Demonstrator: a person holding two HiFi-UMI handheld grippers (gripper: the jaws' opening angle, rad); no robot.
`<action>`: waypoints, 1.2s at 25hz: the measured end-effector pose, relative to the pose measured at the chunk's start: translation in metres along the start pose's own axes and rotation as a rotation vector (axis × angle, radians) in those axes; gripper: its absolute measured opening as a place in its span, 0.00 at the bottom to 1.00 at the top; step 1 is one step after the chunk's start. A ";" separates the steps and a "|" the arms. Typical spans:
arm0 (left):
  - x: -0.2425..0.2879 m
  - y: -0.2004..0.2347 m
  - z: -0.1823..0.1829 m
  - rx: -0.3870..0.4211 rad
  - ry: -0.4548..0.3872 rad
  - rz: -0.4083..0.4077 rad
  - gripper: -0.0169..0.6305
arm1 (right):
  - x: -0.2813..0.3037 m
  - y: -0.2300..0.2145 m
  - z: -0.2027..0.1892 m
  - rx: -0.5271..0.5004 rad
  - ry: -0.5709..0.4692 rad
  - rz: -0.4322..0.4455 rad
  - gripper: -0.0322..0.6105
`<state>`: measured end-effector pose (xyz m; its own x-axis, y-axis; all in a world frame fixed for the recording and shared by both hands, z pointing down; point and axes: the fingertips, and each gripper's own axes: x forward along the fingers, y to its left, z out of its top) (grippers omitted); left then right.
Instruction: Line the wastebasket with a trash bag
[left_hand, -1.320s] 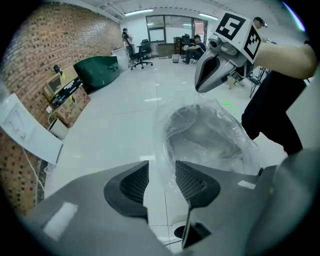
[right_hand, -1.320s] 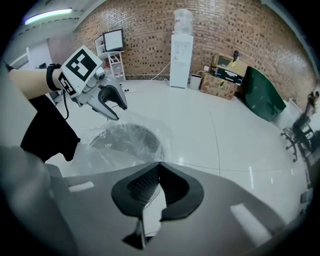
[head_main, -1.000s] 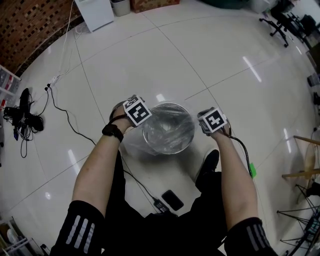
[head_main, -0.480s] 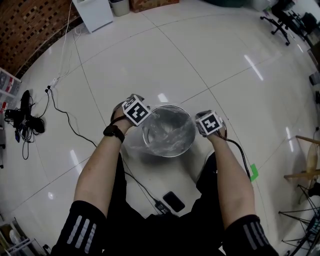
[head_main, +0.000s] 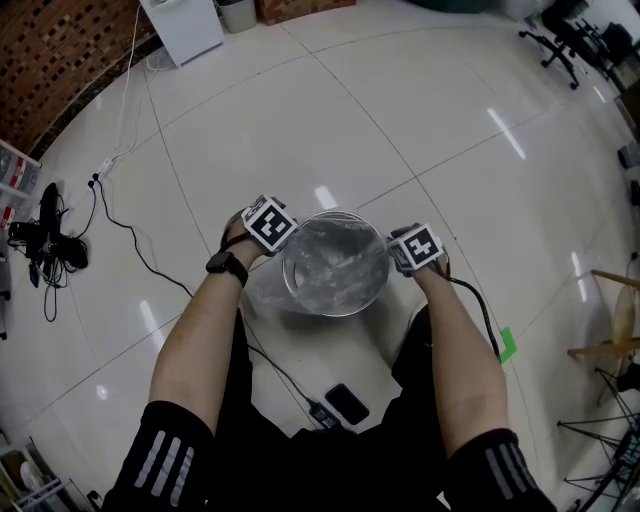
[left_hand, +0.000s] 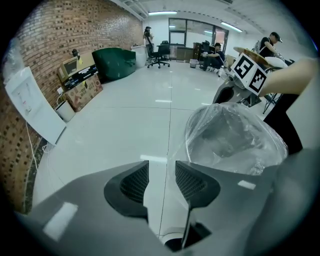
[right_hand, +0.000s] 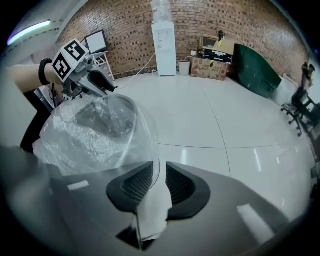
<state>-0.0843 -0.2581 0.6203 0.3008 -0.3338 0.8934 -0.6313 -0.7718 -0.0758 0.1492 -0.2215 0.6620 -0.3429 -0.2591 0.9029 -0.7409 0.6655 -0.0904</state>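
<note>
Now, nearest first: the right gripper (right_hand: 159, 165) has just been opening its jaws. They stand a narrow gap apart, and the edge of the clear, crinkled plastic trash bag (right_hand: 90, 135) runs loose through that gap, with neither pad pressing on it. The left gripper (left_hand: 161, 165) is also parted and holds nothing, with only floor between its pads and the bag just to its right. The round, pale wastebasket (head_main: 337, 212) stands between the two grippers, with the bag inside it and the hem turned out over the rim. Against a second ago, the right gripper sits closer in to that rim. Judgement: the right side of the hem is being let go, so lining is nearly done, though the film looks bunched at the left. Beyond lies the glossy white tile floor (head_main: 400, 120), with a black cable (head_main: 130, 235) well apart.
</note>
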 end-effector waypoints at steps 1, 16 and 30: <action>-0.002 0.000 0.000 0.011 0.003 -0.003 0.27 | -0.003 -0.001 0.004 -0.008 -0.008 0.000 0.20; -0.053 -0.022 0.005 0.094 0.036 -0.109 0.27 | -0.094 0.022 0.034 -0.369 0.024 -0.003 0.21; -0.073 -0.046 -0.009 0.183 0.081 -0.178 0.27 | -0.095 0.101 -0.012 -0.808 0.111 0.148 0.34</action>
<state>-0.0837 -0.1932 0.5627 0.3326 -0.1456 0.9318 -0.4315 -0.9020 0.0130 0.1138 -0.1214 0.5717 -0.3137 -0.0866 0.9456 -0.0350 0.9962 0.0797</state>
